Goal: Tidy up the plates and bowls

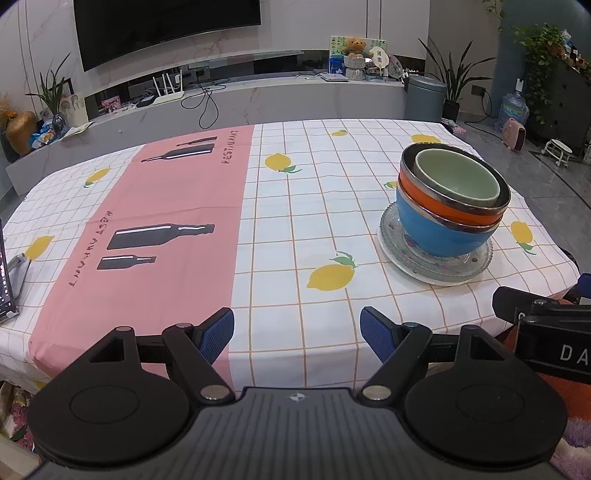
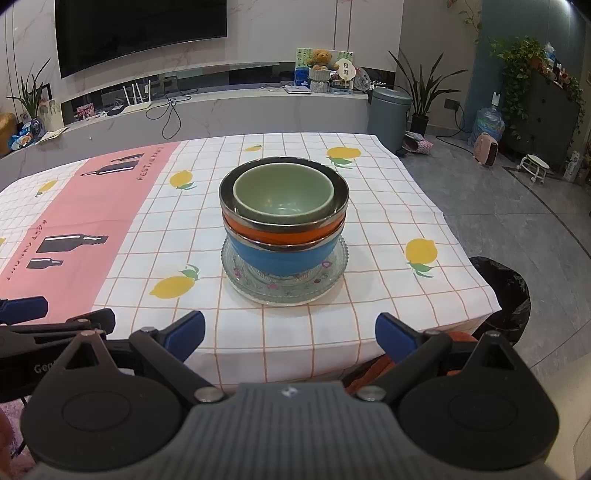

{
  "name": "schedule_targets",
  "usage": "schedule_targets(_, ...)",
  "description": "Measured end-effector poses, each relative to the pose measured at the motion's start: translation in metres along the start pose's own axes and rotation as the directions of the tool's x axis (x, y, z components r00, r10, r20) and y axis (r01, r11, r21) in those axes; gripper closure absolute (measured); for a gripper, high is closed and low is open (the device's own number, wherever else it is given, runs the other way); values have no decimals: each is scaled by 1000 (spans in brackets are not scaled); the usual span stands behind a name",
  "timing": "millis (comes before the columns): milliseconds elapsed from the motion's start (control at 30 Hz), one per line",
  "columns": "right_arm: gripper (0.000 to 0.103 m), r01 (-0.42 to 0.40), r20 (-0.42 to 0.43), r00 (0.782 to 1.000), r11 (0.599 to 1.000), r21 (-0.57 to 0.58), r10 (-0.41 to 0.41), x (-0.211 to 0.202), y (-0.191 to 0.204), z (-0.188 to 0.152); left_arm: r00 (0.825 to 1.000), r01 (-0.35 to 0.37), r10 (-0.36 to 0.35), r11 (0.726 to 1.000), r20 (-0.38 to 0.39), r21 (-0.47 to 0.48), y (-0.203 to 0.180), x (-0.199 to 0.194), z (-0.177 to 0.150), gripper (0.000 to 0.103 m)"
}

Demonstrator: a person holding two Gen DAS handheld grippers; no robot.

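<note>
Both grippers' jaws wide, empty; green bowl nested atop stacked bowls, perhaps two plates beneath.

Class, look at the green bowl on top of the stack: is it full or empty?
Empty. The green bowl sits upright in the orange bowl, and its bare inside is visible to the bottom.

A white checked tablecloth with yellow lemons and a pink bottle-print panel fills mid-frame. A black wall-mounted television sits upper left; a grey-blue cylindrical bin and brown teddy bear sit upper right.
</note>
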State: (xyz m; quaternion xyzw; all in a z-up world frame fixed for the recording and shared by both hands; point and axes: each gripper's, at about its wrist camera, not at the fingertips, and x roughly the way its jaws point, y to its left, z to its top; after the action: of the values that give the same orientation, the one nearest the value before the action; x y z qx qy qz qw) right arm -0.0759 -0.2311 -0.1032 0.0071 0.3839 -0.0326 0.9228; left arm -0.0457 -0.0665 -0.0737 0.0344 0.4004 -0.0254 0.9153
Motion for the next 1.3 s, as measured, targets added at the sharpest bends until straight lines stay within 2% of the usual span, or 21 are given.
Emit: schedule_targets(1300, 6, -6, -5, 1000, 999, -35, 6, 6, 10, -3, 1000, 5, -6, 1000, -3, -22, 1, 3, -2, 12)
